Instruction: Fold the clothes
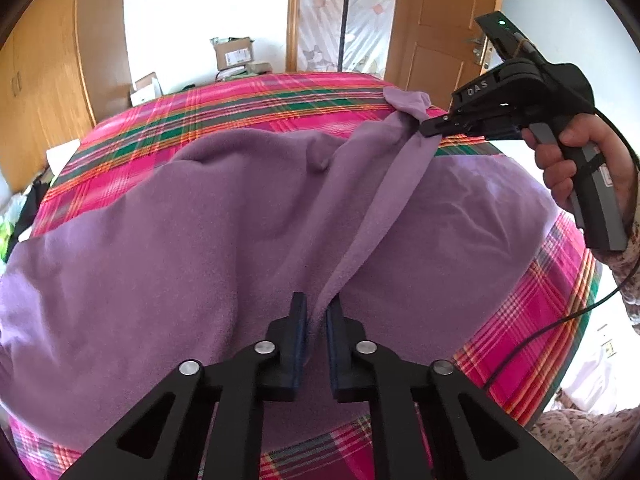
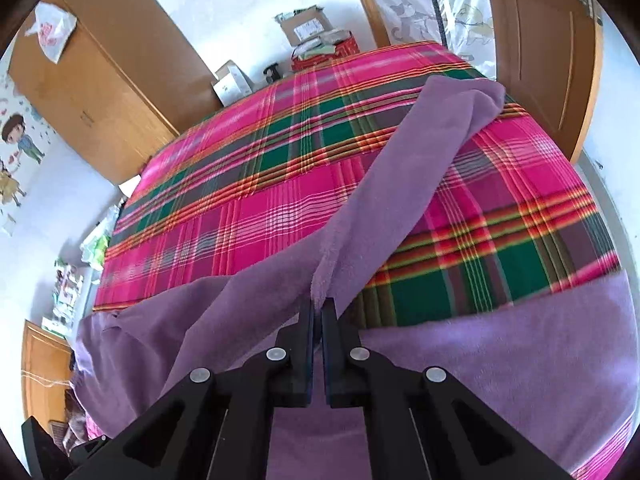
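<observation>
Over the plaid bed point(image 1: 280, 96), both grippers' jaws pinch the lifted purple garment point(image 1: 160, 220), right hand point(image 1: 576, 160) raised.

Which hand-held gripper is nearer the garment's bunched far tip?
Right. The right hand-held gripper pinches the purple garment just beside that tip; the left hand-held gripper pinches it well back.

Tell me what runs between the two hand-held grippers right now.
A taut band of the purple garment spans from the left hand-held gripper to the right hand-held gripper, lifted above the rest of the fabric. The left wrist view shows it.
</observation>
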The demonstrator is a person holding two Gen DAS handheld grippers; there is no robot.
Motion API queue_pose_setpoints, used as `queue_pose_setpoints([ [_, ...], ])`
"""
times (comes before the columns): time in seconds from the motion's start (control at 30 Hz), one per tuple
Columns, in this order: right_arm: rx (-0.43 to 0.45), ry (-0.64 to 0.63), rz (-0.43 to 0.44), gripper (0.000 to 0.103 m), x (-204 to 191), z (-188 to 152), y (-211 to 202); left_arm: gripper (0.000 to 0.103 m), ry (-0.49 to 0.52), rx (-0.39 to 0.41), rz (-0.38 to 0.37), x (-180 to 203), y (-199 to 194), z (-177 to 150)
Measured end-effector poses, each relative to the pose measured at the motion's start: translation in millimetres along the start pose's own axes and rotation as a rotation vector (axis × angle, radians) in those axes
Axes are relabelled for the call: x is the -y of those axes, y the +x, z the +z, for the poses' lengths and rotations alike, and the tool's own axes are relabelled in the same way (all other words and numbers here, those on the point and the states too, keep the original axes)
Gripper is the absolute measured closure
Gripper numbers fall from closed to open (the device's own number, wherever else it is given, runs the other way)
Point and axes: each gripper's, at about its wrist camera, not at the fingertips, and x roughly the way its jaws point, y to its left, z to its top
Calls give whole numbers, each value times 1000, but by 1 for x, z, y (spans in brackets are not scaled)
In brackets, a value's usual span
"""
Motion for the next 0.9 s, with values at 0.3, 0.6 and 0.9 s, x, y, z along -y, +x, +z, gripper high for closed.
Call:
queue_pose_setpoints([
  [0.3, 169, -13, 32, 100, 1, -21, -46, 99, 3, 63, 10, 6, -19, 1],
  [0.6, 295, -31, -5, 100, -10, -49, -82, 99, 8, 111, 22, 14, -38, -6],
  [0.9, 375, -47, -39, 100, -3, -77, -105, 99, 42, 144, 38, 26, -52, -15],
])
